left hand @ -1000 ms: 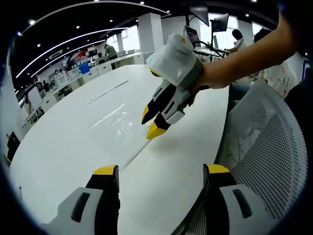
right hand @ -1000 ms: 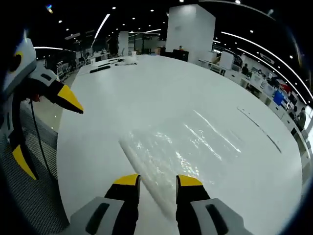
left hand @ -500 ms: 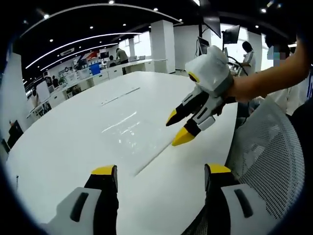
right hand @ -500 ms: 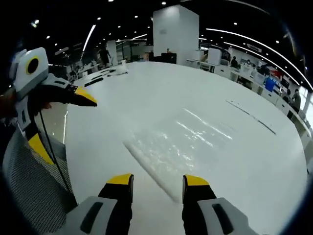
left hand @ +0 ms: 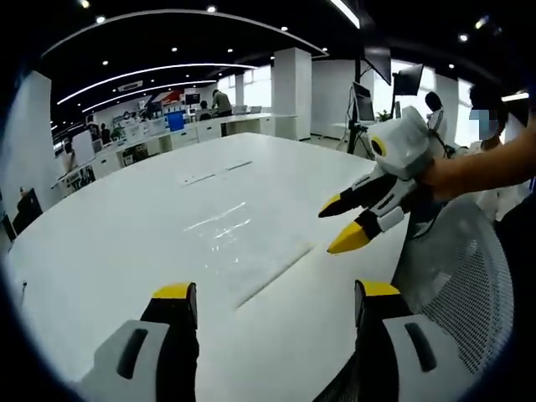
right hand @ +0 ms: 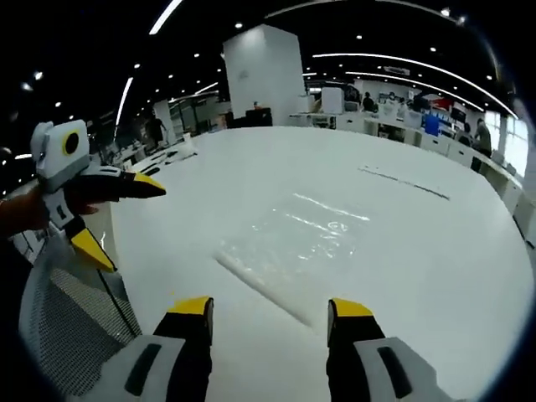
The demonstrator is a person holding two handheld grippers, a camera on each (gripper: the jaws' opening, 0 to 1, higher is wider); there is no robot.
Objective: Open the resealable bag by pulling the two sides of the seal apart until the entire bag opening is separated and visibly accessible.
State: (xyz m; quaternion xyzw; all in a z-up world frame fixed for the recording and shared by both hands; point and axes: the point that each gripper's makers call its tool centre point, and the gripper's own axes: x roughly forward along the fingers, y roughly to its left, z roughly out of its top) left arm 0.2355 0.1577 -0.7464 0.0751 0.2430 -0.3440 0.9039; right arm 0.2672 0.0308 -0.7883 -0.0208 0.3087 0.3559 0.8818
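While the resealable bag (right hand: pixel 289 234) lies flat and untouched on the white table (right hand: pixel 435 251), just above the middle of the right gripper view, the task is judged to be at its approach stage, with no grasp yet made. The bag is seen as a clear, glossy sheet, and its seal strip (right hand: pixel 261 289) runs as a raised ridge along the edge nearest the bottom of that frame. In the left gripper view the same bag (left hand: pixel 222 234) is found at centre, its seal strip (left hand: pixel 272 275) slanting toward the lower middle. The left gripper (left hand: pixel 270 314) is shown with its yellow-tipped jaws held wide apart at the bottom of its frame, nothing between them; the right gripper (right hand: pixel 270 320) is likewise spread and empty at the bottom of its own frame. Each gripper is also caught in the other's picture: the right gripper at the right of the left gripper view, the left gripper at the left edge of the right gripper view, both held above the table's near edge beside a mesh chair back (left hand: pixel 469 293). For the next move, it is judged that one side of the seal must be pinched by each gripper; since the film lies flat against the table, separating the two lips is likely to be the delicate part.
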